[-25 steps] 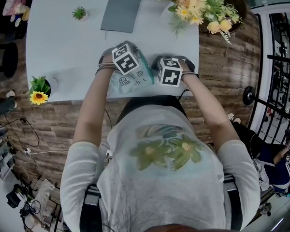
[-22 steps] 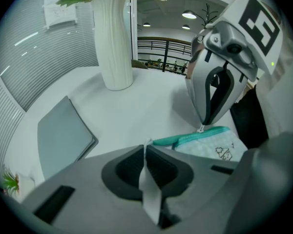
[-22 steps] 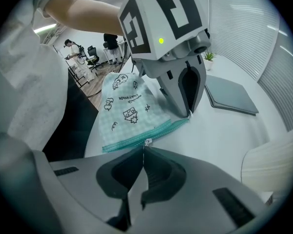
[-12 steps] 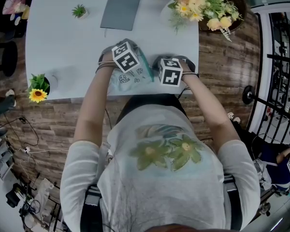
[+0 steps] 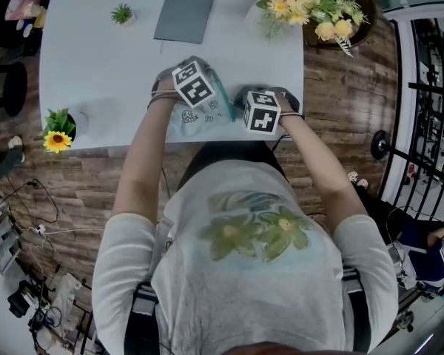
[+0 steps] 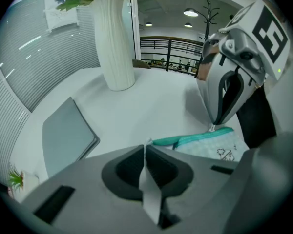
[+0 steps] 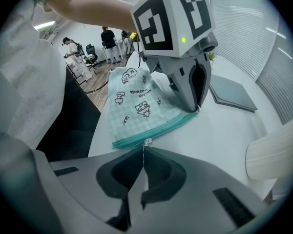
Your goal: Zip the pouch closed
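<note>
left claw [image 6: 146, 149] and right claw [image 7: 144, 149] stay gripping pouch [image 7: 136, 106], notebook [image 5: 185, 7] beyond.

Left arm [image 5: 142, 165], right arm [image 5: 317, 165] stretched forward, tools tipped steeply down: left gripper [image 6: 145, 150] clamped on pouch tab [image 6: 149, 195], right gripper [image 7: 143, 152] on zipper pull [image 7: 146, 142].

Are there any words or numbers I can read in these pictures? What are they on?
No text here can be read.
Pouch: tiny print among the doodles, too small to read.
Marker cubes: only black and white squares, no words.
Sheet on the wall: too blurred to read.
</note>
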Tool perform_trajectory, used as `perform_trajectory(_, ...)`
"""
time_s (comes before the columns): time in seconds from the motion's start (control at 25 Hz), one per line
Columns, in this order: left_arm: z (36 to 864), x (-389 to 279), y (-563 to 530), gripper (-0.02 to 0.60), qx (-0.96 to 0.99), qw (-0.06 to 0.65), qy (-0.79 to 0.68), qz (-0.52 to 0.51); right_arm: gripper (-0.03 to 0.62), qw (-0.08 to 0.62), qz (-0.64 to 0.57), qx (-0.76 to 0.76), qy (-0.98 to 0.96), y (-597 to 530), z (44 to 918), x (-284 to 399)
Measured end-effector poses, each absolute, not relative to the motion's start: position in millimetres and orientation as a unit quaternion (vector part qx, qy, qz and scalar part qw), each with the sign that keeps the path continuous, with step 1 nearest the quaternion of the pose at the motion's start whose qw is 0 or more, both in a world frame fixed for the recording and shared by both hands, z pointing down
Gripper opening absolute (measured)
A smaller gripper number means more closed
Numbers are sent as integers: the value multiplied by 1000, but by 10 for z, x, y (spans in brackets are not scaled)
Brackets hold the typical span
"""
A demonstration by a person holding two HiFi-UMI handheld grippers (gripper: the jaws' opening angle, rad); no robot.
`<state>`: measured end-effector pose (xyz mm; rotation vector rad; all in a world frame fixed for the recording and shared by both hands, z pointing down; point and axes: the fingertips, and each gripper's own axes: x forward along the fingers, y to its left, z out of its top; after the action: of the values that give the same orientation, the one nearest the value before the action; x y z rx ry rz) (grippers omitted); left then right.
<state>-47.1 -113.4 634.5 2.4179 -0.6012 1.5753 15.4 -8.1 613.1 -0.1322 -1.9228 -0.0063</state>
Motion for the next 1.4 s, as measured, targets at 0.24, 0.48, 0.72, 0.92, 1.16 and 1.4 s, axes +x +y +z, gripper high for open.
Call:
perform_trajectory(0.24, 6338, -466, -1135, 22, 814, 97, -204, 535, 18, 572, 1, -62, -818, -11, 6115, 164)
perform_trajectory(0.48, 6348, -473, -1144, 23, 812, 97, -206, 537, 18, 572, 3, -61, -818, 1, 6113, 171)
perform_trajectory(0.72, 6344, -472, -1145, 21, 811, 97, -209, 538, 18, 572, 6, -63, -818, 30, 6120, 191)
perform_trajectory(0.92, 6349, -467, -1148, 21, 809, 99, -212, 539, 18, 570, 15, -65, -819, 87, 6112, 210)
perform_trajectory(1.16, 6343, -473, -1148, 21, 807, 104, -214, 540, 18, 574, 20, -75, -815, 153, 6126, 257)
perform_trajectory(1.4, 6346, -473, -1143, 21, 806, 107, -221, 539, 19, 575, 26, -82, -814, 195, 6135, 288)
